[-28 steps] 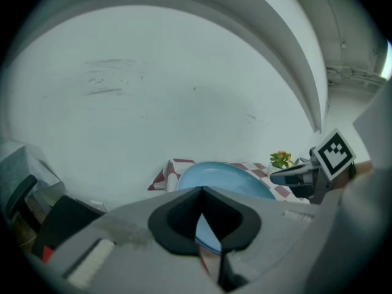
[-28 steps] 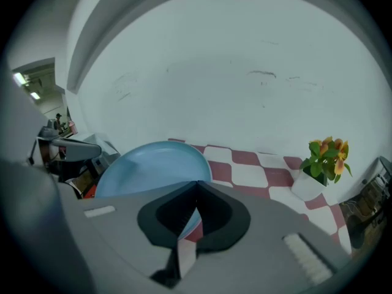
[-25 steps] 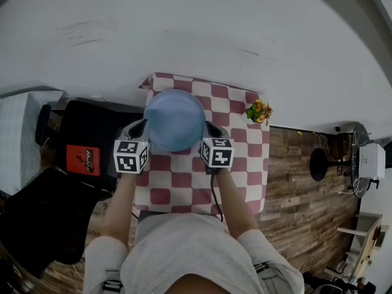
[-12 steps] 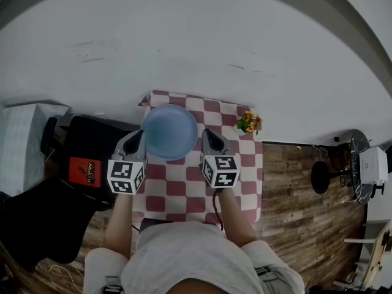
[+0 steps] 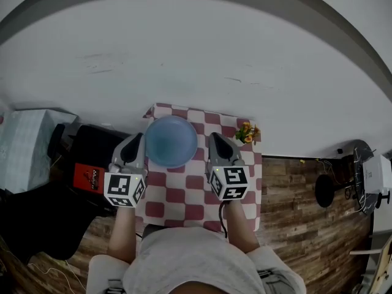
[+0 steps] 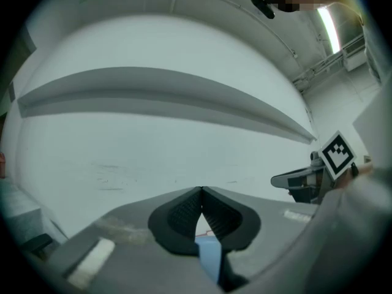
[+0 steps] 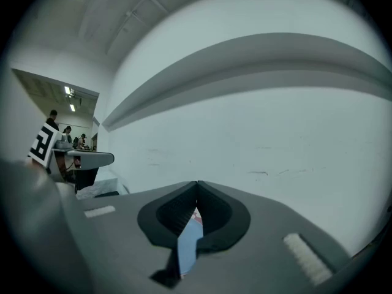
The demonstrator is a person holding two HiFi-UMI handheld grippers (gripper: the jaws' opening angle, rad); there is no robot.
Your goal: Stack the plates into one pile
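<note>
A blue plate point(image 5: 171, 141) lies on the far part of the red-and-white checked cloth point(image 5: 190, 192). From above it looks like a single disc, so I cannot tell if others sit under it. My left gripper point(image 5: 138, 139) hangs above the table at the plate's left, and my right gripper point(image 5: 214, 138) at its right. Both are shut, with nothing between the tips. In the left gripper view the left gripper point(image 6: 201, 190) points level at a white wall, and a strip of blue and cloth shows through the slit below its tips. The right gripper point(image 7: 196, 184) shows the same.
A small pot of orange flowers point(image 5: 247, 132) stands at the cloth's far right corner. A black seat with a red label point(image 5: 87, 177) is at the table's left, beside a pale box point(image 5: 27, 149). Wood floor point(image 5: 294, 195) lies to the right, and a white wall point(image 5: 196, 54) rises behind.
Both grippers have risen from beside the plate's rim and now sit higher, their marker cubes looking larger. The plate has stayed on the cloth. The head view has pulled back.
</note>
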